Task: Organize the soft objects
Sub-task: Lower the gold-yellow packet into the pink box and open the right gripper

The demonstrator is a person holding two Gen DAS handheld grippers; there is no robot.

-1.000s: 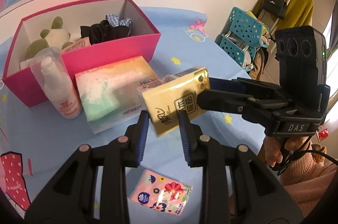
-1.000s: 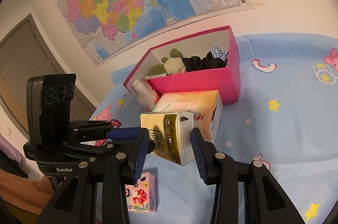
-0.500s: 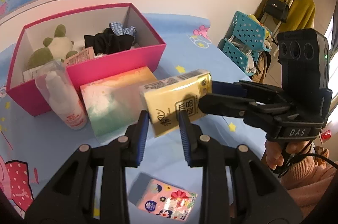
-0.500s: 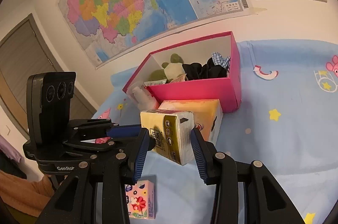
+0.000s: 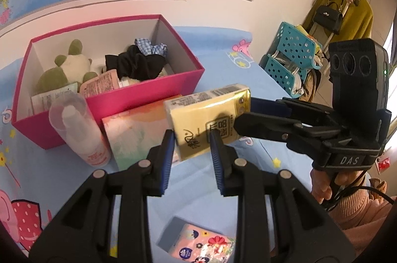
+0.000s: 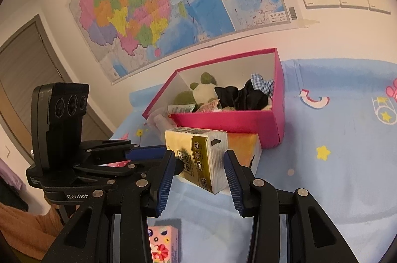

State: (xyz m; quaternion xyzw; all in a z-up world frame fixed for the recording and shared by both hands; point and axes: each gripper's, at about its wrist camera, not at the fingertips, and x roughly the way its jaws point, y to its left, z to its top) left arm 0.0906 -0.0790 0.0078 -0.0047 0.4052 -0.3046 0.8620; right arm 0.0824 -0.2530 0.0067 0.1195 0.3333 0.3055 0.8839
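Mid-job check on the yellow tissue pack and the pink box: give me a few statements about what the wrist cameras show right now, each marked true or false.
1. The yellow tissue pack is held off the bedsheet by both grippers. True: the left gripper and the right gripper each clamp it.
2. The pink box is empty. False: it holds a plush toy and black fabric.
3. The floral tissue pack lies on the bedsheet, outside the box. True.
4. The spray bottle lies on its side. False: it stands upright before the box.
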